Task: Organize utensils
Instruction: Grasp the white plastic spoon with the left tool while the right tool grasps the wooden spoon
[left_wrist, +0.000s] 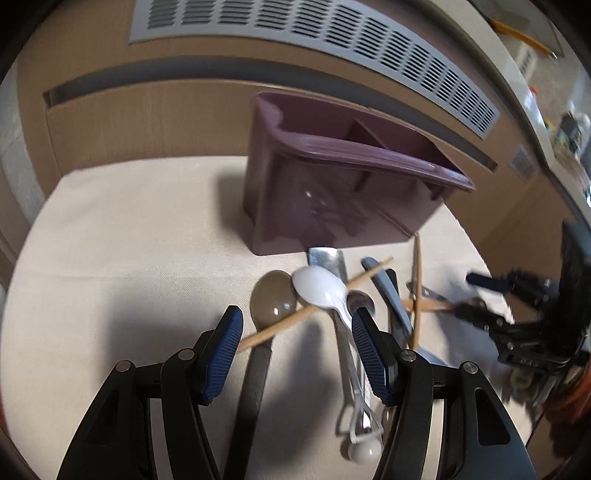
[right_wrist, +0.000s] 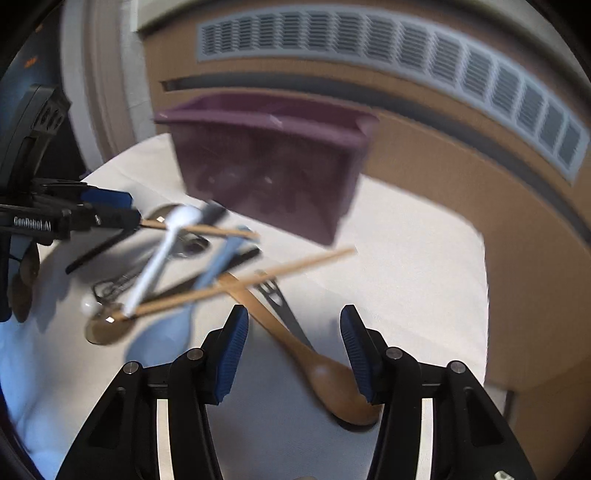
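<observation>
Beige cloth (left_wrist: 129, 240) | vent wall (left_wrist: 295, 29) | both tools (left_wrist: 295, 325) (right_wrist: 291, 332) agape, empty

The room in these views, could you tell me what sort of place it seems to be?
Probably a home dining or kitchen corner: a cloth-covered table, a purple utensil caddy with mixed utensils before it, and a slotted vent grille in the wood panelling behind.

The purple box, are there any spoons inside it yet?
No, the purple box looks empty inside, and the white spoon lies on the table in front of it.

Wooden spoon (right_wrist: 332, 380) between open tool (right_wrist: 293, 354) pads
</observation>
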